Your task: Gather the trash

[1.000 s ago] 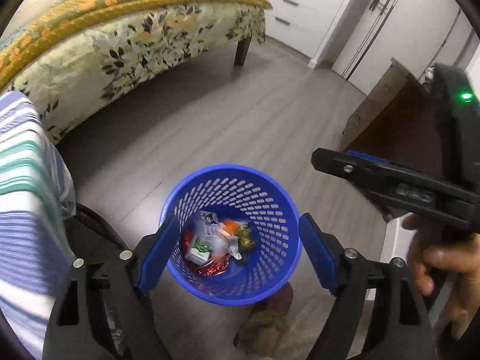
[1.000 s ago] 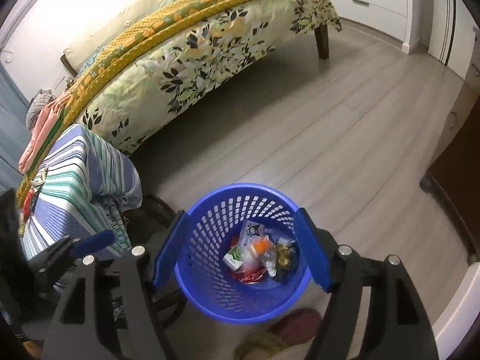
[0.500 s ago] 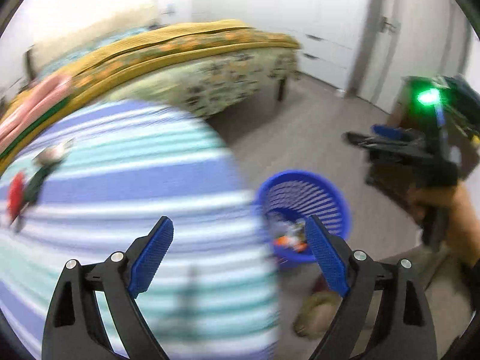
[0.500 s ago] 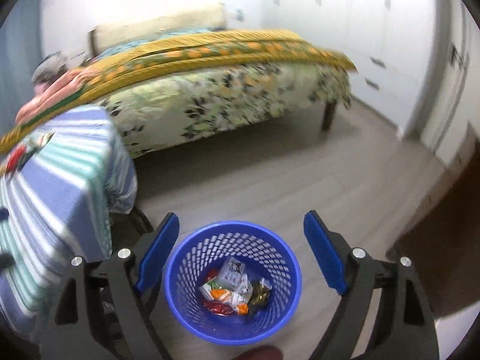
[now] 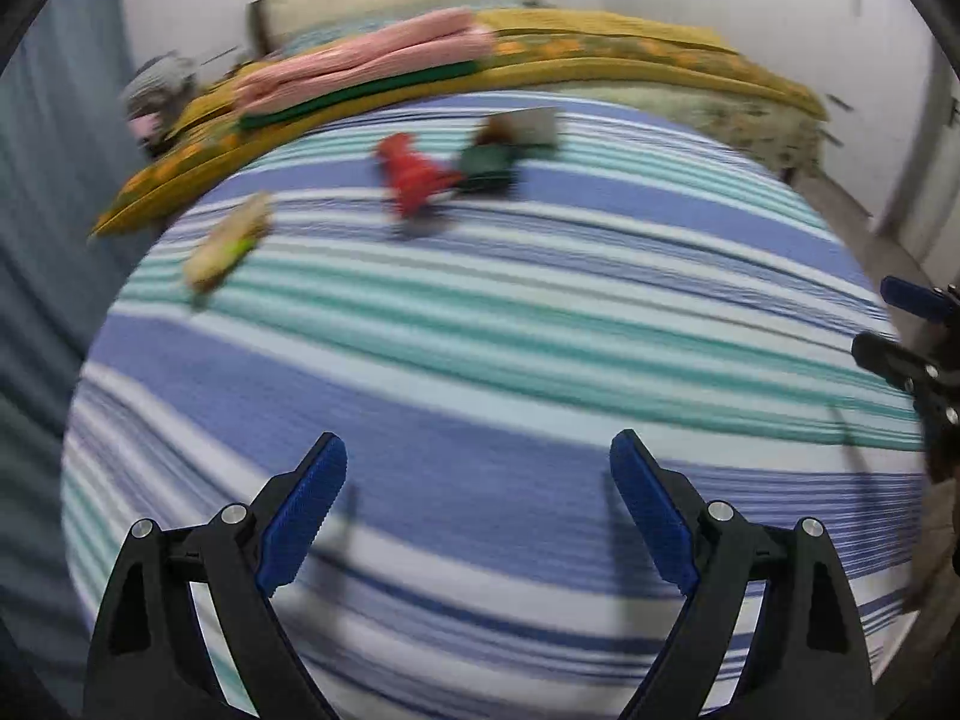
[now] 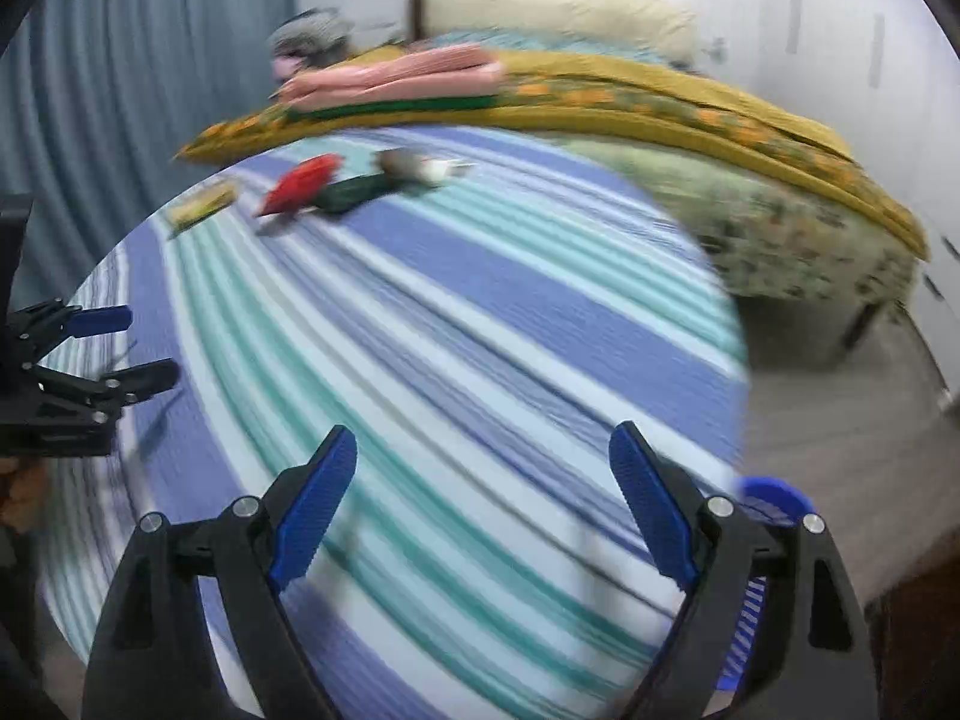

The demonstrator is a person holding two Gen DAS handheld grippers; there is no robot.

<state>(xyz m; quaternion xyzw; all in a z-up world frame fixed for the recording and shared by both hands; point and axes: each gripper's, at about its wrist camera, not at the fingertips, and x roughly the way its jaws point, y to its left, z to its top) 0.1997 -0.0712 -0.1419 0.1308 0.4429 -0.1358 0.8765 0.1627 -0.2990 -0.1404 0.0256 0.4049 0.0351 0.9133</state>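
Both views are motion-blurred. On the round striped tablecloth lie a red wrapper, a dark green packet with a grey wrapper behind it, and a yellowish wrapper to the left. The same items show in the right wrist view: red wrapper, green packet, grey wrapper, yellowish wrapper. My left gripper is open and empty over the near side of the table. My right gripper is open and empty. The blue trash basket peeks out beside the table at lower right.
A bed with a yellow floral cover and folded pink cloth stands behind the table. A grey-blue curtain hangs at the left. Grey wood floor lies to the right. Each gripper shows at the edge of the other's view.
Both grippers swung up and left from over the blue basket to above the striped table. The wrappers on the table have come into view. Both stayed open.
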